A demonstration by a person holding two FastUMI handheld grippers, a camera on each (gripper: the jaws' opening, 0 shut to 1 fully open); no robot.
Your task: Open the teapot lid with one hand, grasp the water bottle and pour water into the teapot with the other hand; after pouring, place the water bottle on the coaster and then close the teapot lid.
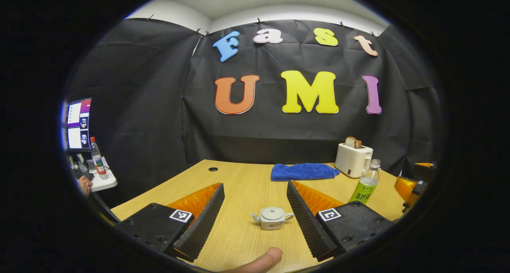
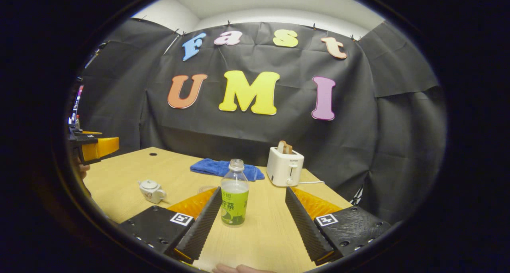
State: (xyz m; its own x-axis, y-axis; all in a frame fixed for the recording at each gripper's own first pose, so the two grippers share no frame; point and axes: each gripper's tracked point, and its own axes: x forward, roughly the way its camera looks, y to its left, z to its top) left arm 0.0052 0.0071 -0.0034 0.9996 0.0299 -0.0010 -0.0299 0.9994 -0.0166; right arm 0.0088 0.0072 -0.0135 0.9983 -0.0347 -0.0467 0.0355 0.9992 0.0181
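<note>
Teapot [image 1: 272, 217] upright on the counter [image 1: 247, 185], lid [image 1: 272, 211] on, spout to the left and handle to the right in the left gripper view. Seen there between the fingers of the left tongs [image 1: 255, 219], touching neither; tongs spread wide, holding nothing. A fingertip [image 1: 266, 261] at the near edge, just below the teapot.

Bottle [image 2: 234, 193] upright on the counter, cap off, pale liquid inside, green label. In the right gripper view, stands just ahead of the right tongs [image 2: 253, 221], nearer the left finger; contact with that finger cannot be told. Right tongs spread wide, holding nothing. Same view: teapot to the left of the bottle, well apart.

In the left gripper view, bottle right of and farther than the teapot, partly behind the right finger.

Farther back: blue cloth [image 1: 303, 171] folded flat near the far edge of the counter; white toaster [image 1: 353, 160] just right of it, with a slice of bread [image 1: 353, 142] sticking up from the slot. A cord [image 2: 312, 182] running right from the toaster. Small dark hole [image 1: 213, 169] in the counter at far left.

Far left, off the counter: a lit screen [image 1: 79, 123], a second bottle with a red cap [image 1: 97, 158] on a small white shelf [image 1: 104, 182], a hand [image 1: 85, 184] near it.

Part of the other gripper's orange body [image 2: 97, 147] at the left edge of the right gripper view.
</note>
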